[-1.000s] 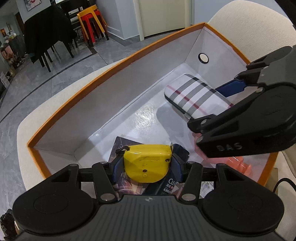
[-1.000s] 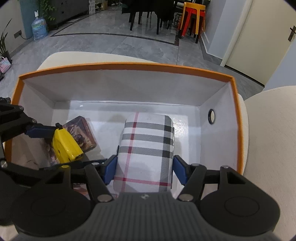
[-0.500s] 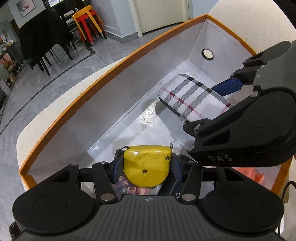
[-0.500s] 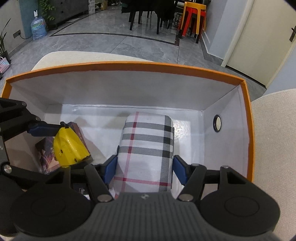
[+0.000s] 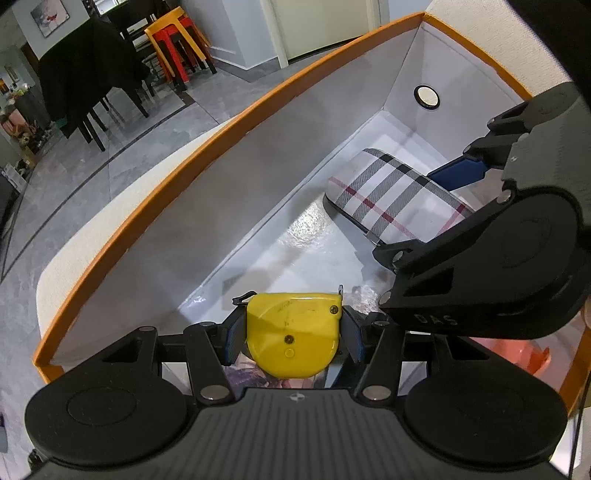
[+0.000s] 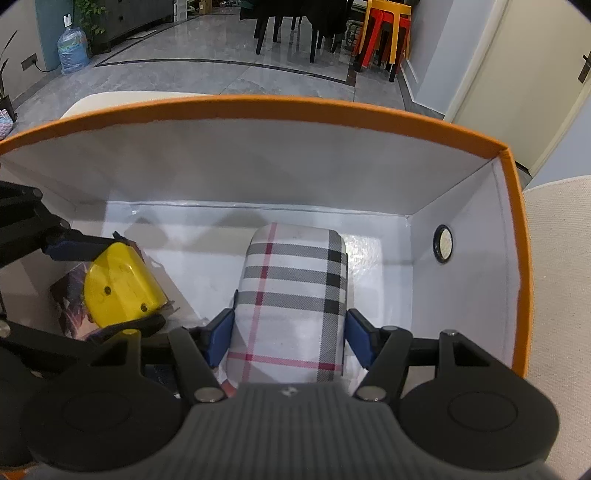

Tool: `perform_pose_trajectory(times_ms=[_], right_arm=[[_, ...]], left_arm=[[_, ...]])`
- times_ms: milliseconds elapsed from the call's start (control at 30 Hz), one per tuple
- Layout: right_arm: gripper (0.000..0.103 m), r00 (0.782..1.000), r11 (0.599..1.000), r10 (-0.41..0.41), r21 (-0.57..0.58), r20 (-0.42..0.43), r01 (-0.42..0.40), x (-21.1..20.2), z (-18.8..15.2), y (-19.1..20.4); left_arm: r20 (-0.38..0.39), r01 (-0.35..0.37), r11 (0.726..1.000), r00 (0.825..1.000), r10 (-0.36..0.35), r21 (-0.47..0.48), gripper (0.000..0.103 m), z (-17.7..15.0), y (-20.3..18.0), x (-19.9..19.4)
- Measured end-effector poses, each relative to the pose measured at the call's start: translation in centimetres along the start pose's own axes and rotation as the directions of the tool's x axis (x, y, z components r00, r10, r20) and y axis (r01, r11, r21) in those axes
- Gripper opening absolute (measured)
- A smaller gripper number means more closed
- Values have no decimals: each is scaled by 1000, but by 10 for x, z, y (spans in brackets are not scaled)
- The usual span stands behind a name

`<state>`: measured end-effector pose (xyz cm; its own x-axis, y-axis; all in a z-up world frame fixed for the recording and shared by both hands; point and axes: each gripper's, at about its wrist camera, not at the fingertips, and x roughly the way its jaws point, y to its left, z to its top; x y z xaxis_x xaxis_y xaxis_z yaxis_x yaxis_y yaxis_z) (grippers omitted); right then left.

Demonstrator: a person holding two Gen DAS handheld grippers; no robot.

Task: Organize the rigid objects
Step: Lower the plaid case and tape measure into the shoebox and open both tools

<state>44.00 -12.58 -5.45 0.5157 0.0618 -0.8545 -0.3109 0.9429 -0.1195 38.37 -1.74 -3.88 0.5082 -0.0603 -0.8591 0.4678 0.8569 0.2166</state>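
Note:
An orange-rimmed box (image 5: 147, 206) (image 6: 280, 107) with white inner walls sits on a cream cushion. My left gripper (image 5: 291, 332) is shut on a yellow tape measure (image 5: 293, 332) (image 6: 118, 284), held low over the box's left end above a dark printed card (image 6: 70, 302). My right gripper (image 6: 288, 336) is shut on a plaid glasses case (image 6: 295, 295) (image 5: 391, 195), its far end down near the box floor in the middle. In the left wrist view the right gripper's black body (image 5: 498, 258) crosses the right side.
A round metal eyelet (image 6: 444, 243) sits in the box's right wall. An orange-pink object (image 5: 517, 354) lies at the box's near side under the right gripper. Beyond the cream cushion (image 6: 554, 258) are grey floor tiles, dark chairs and red and yellow stools (image 6: 384, 33).
The right gripper has sunk a little deeper into the box with the plaid case. The left gripper's view has shifted slightly, so less of the card under the tape measure shows.

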Motion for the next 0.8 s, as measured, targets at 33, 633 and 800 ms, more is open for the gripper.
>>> perform_pose_trajectory(times_ms=[33, 633, 800], right_arm=[[64, 1000, 1000, -3, -1, 0, 3, 1, 0, 0], [70, 1000, 1000, -12, -6, 11, 12, -1, -4, 0], [76, 1000, 1000, -7, 1, 26, 7, -13, -10, -3]], left_arm=[[0, -6, 1000, 1000, 6, 6, 61, 1, -1, 0], [3, -99, 991, 995, 99, 95, 88, -3, -21, -2], [34, -128, 983, 992, 125, 130, 90, -2, -24, -15]])
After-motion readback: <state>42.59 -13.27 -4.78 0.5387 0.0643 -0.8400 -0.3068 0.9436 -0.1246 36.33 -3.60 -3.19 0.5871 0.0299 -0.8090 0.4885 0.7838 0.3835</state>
